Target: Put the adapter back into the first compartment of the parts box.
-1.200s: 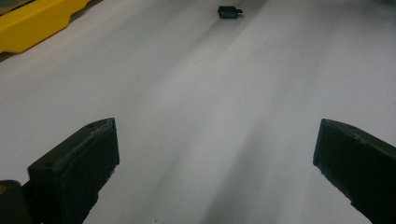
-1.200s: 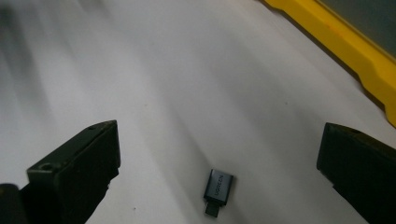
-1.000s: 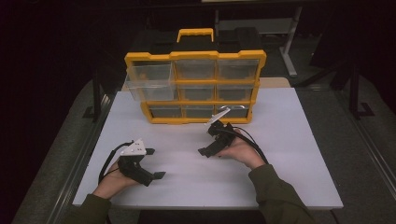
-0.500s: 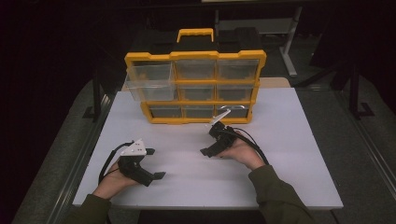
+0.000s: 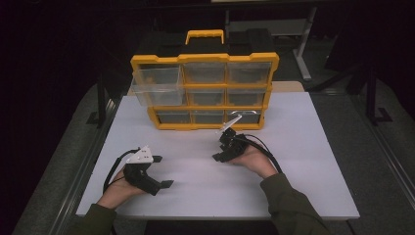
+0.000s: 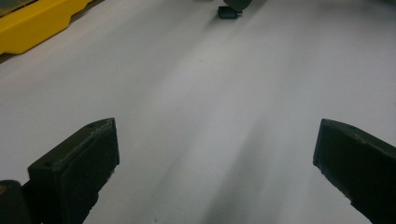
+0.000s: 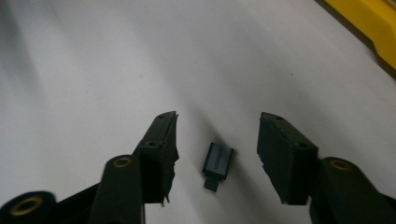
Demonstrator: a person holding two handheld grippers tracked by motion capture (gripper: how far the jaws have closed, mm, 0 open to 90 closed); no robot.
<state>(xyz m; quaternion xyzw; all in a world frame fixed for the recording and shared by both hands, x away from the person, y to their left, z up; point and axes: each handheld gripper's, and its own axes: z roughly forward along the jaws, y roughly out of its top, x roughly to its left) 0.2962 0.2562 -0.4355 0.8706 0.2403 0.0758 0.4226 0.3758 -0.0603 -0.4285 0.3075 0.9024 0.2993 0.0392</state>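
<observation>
A small grey USB adapter (image 7: 217, 163) lies flat on the white table (image 5: 303, 161). My right gripper (image 7: 217, 154) is open, with one jaw on each side of the adapter and neither touching it. In the high view the right gripper (image 5: 221, 147) is low over the table, just in front of the yellow organizer (image 5: 203, 58). My left gripper (image 5: 161, 171) rests at the near left, open and holding nothing. In the left gripper view its jaws (image 6: 205, 158) stand wide apart over bare table, and the adapter (image 6: 228, 12) is a small dark block far ahead.
The organizer has several clear drawers and a yellow handle (image 5: 204, 35). Its top-left drawer (image 5: 156, 84) is pulled out toward me. Its yellow base (image 7: 369, 23) is close to the right gripper. Dark floor and stands surround the table.
The right gripper has dipped slightly toward the table. The left gripper has stayed where it was.
</observation>
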